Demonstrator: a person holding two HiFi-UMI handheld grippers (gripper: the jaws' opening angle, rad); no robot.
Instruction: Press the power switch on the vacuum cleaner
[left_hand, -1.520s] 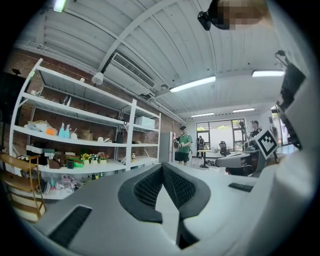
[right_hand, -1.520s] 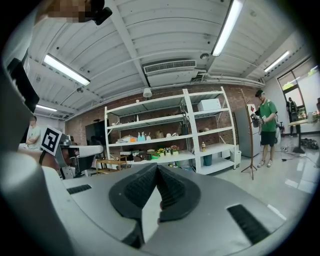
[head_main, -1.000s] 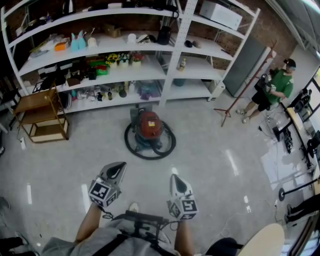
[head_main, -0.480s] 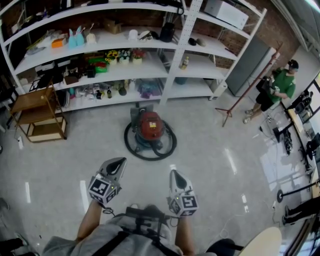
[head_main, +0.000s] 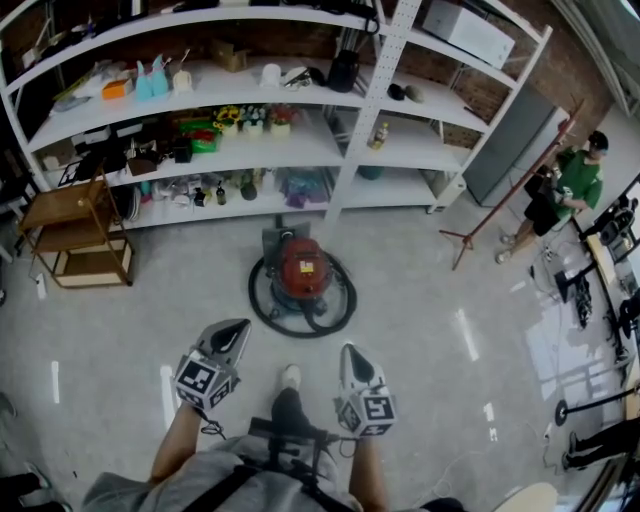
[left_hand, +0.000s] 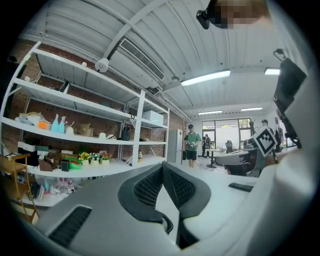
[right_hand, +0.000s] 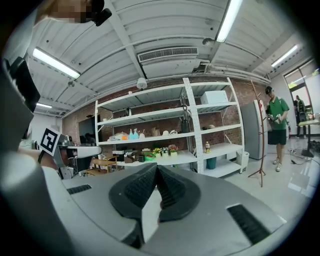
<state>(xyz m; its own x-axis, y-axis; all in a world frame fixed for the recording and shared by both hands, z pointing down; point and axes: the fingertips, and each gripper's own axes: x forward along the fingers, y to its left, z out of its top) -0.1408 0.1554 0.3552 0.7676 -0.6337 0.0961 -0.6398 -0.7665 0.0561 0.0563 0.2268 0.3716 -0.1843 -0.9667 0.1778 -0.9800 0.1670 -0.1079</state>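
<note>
A red-topped vacuum cleaner (head_main: 301, 272) stands on the floor before the shelves, ringed by its coiled black hose (head_main: 262, 310). Its power switch is too small to make out. My left gripper (head_main: 236, 336) and right gripper (head_main: 352, 356) are held close to my body, well short of the vacuum, both pointing toward it. Each one's jaws meet at the tips with nothing between them. In the left gripper view (left_hand: 162, 167) and the right gripper view (right_hand: 155, 170) the vacuum is hidden below the jaws.
White shelving (head_main: 352, 125) full of small items spans the back wall. A wooden cart (head_main: 78, 232) stands at left. A person in green (head_main: 566, 187) stands at far right beside a red stand (head_main: 500, 195). My shoe (head_main: 290, 377) steps forward between the grippers.
I have walked a little closer to the vacuum and the shelves. A foot has come forward between the grippers. Both grippers keep their pose and stay shut.
</note>
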